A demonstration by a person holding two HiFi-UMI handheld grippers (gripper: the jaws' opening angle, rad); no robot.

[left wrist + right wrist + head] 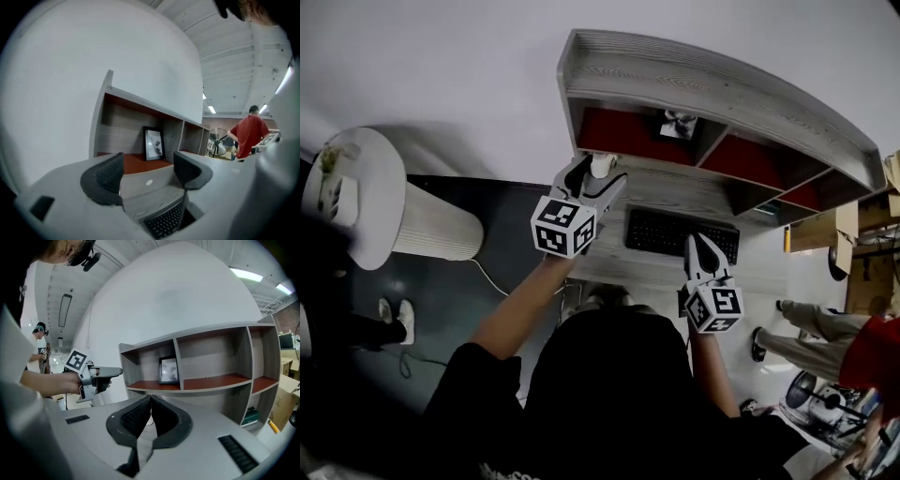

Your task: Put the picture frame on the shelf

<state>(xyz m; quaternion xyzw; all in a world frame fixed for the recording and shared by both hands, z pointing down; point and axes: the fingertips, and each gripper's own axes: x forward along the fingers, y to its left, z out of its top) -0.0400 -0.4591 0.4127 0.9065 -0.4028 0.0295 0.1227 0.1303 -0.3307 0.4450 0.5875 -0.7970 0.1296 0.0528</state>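
A black picture frame (153, 143) (168, 370) (679, 124) stands upright on the red floor of the shelf's (712, 84) left compartment, against the divider. My left gripper (146, 172) (598, 178) hovers open in front of that compartment, a short way back from the frame, with nothing between its jaws. My right gripper (150, 420) (701, 251) is shut and empty, held lower over the desk near the keyboard (680, 234). In the right gripper view the left gripper (96, 378) shows at the left, level with the shelf floor.
The grey wooden shelf (211, 380) has several compartments with red floors. A white round side table (366, 192) stands at the left. A person in a red shirt (248, 136) stands off to the right, with cardboard boxes (839, 230) nearby.
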